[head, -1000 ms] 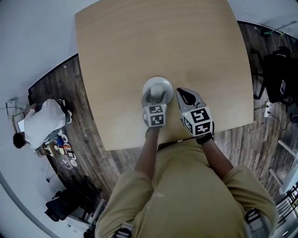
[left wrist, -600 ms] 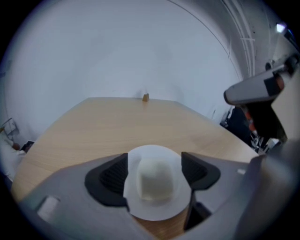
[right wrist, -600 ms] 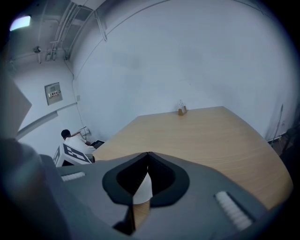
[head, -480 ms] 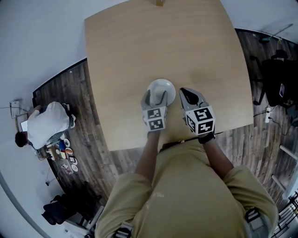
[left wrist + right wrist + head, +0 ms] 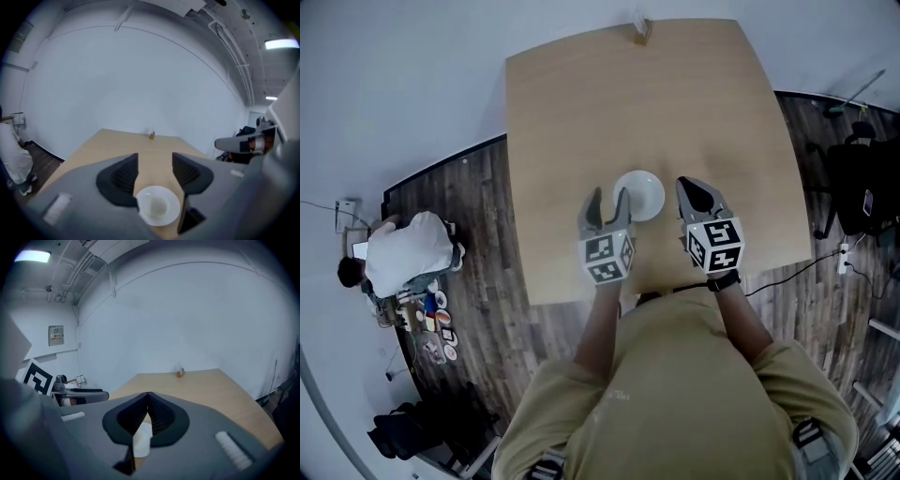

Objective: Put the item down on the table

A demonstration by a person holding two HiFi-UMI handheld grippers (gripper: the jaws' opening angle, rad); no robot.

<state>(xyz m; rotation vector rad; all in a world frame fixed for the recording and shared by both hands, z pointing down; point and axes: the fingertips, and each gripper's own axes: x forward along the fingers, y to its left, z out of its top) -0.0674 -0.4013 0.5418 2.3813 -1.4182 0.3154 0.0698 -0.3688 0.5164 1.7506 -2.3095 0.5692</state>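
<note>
From the head view, the left gripper [image 5: 607,204] hangs above the near part of the pale wooden table [image 5: 628,112], its jaws apart and bare, having just been closing with nothing between them. The white bowl [image 5: 638,195] sits upright on the table just beyond and to the right of that gripper's right fingertip, between the two grippers and free of both. The right gripper [image 5: 692,190] is just right of the bowl, its jaws drawn together on nothing. Ahead of both grippers the tabletop runs bare to the far edge, where a small holder [image 5: 639,30] stands at the middle; the near edge lies just behind the grippers' marker cubes, and the side edges are well apart from either gripper. A person in a white top [image 5: 408,251] crouches on the dark plank floor [image 5: 487,244], well off to the left gripper's side. In the left gripper view the pads stand apart with bare tabletop showing between them, and the bowl lies below, under the jaw roots. In the right gripper view the pads meet at their tips; a white patch below them is probably the bowl's rim, though too little shows to be sure.
</note>
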